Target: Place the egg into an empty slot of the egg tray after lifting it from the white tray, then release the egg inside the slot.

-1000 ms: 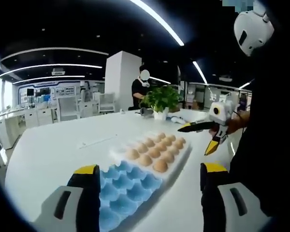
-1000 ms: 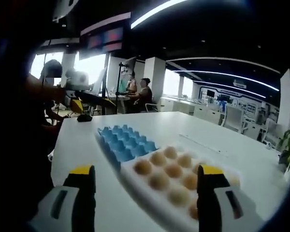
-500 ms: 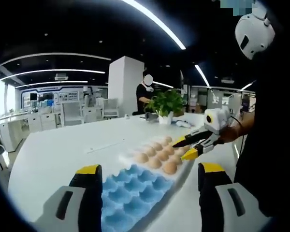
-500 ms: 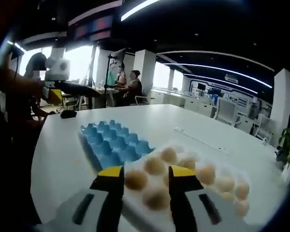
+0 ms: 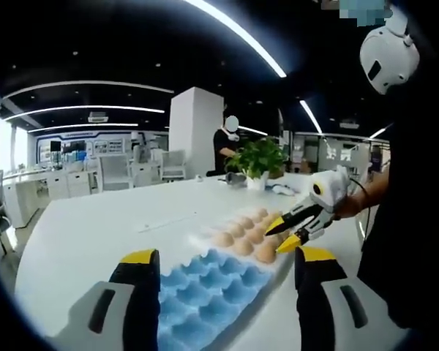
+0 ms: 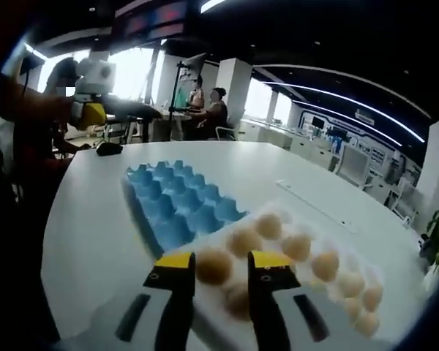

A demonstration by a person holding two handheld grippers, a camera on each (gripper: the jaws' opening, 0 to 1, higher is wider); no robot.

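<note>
In the right gripper view my right gripper hangs low over the near corner of the white tray, which holds several brown eggs. Its jaws stand narrowed on either side of the corner egg, with a small gap still showing on the right side. The egg rests in its slot. The blue egg tray, all slots bare, lies just beyond, touching the white tray. In the left gripper view my left gripper hovers wide open over the blue egg tray, and the right gripper reaches in over the eggs.
Both trays lie on a large white table. A thin white strip lies on it, and a potted plant stands at its far end by a standing person. People sit at desks in the background.
The right gripper's jaws went from wide apart to narrow, and it came down onto the white tray's corner egg. The left gripper has hardly moved.
</note>
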